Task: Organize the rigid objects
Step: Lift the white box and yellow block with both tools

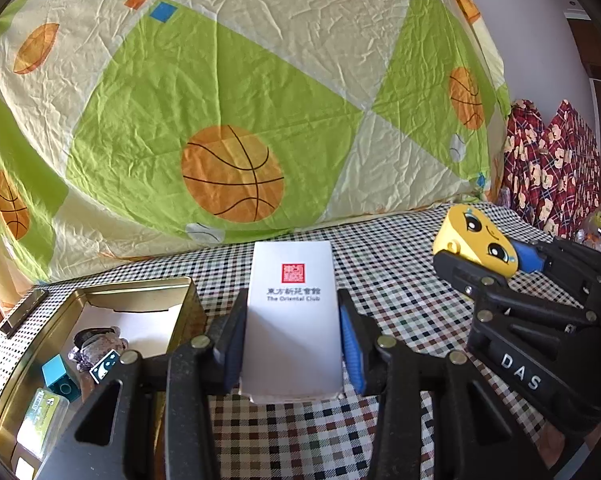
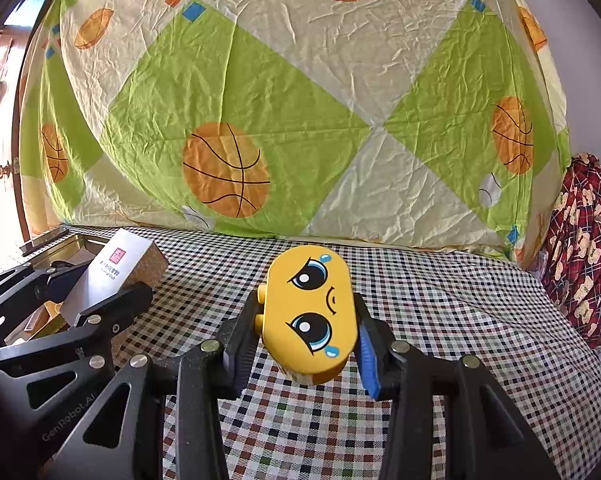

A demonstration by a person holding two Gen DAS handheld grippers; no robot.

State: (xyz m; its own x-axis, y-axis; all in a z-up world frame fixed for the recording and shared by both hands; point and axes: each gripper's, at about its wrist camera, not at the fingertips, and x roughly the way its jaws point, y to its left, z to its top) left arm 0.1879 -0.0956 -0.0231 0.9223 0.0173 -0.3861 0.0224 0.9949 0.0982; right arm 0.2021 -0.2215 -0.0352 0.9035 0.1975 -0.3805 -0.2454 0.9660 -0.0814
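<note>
both wrist views look low and close across the checked cloth (image 1: 380,280) toward the shared basketball sheet (image 2: 300,100).

White box (image 1: 293,316) printed "The Oriental Club", lifted beside the gold tin (image 1: 100,300); yellow crying-face block (image 2: 310,314), tilted above the checked cloth.

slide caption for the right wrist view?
Right tongs grip a yellow crying-face block above the checkered cloth; left tongs hold a white box.

A checked tablecloth (image 2: 440,320) covers the table. Behind it hangs a creased green-and-cream sheet (image 2: 300,100) printed with orange basketballs. Red patterned fabric (image 2: 584,240) lies at the right. Bright daylight enters at the left beside a dark wooden frame (image 2: 18,184).
</note>
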